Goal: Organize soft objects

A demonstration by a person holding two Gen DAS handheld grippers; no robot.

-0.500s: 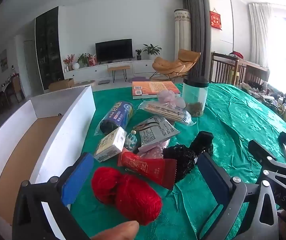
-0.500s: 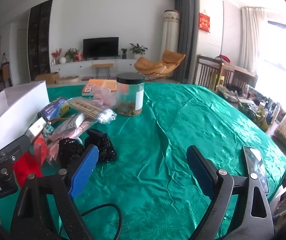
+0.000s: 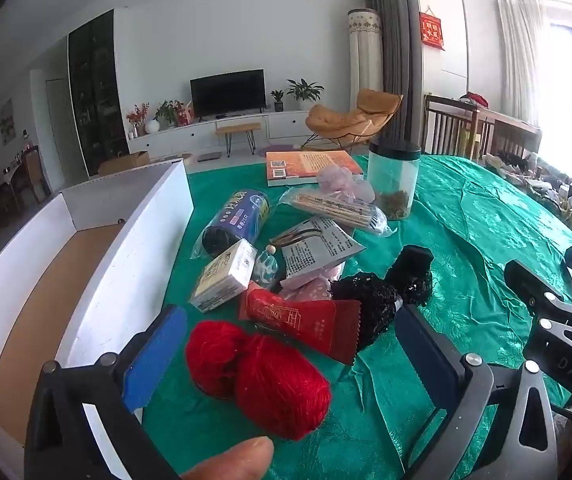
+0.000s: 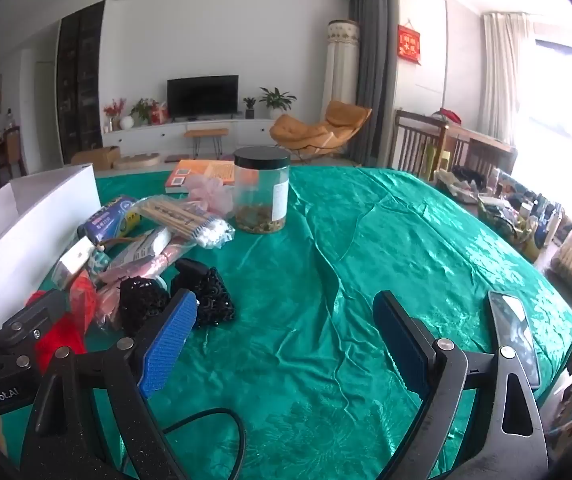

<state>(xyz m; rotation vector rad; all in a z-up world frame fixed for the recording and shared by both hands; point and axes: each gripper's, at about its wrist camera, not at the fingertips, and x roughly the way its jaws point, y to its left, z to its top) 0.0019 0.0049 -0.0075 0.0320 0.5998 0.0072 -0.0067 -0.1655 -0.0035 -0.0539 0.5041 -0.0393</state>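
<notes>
A red yarn ball (image 3: 258, 376) lies on the green tablecloth (image 3: 465, 240) between the wide-apart fingers of my left gripper (image 3: 289, 352), which is open and not touching it. Behind the yarn lie a red packet (image 3: 305, 320) and a black mesh bundle (image 3: 369, 300). A thumb tip shows at the bottom of the left wrist view. My right gripper (image 4: 282, 340) hovers open over bare cloth, with the black mesh bundle (image 4: 202, 296) just beyond its left finger. The red yarn (image 4: 60, 340) shows partly behind the left gripper's frame in the right wrist view.
A white open box (image 3: 86, 264) with a brown floor stands at the left. Further back lie a blue roll (image 3: 238, 216), a small carton (image 3: 226, 276), cotton swabs (image 3: 341, 212), a clear jar (image 3: 393, 180) and an orange book (image 3: 305, 164). A phone (image 4: 513, 332) lies at the right edge.
The left gripper has edged slightly forward toward the red yarn. The right gripper's view is almost unchanged.
</notes>
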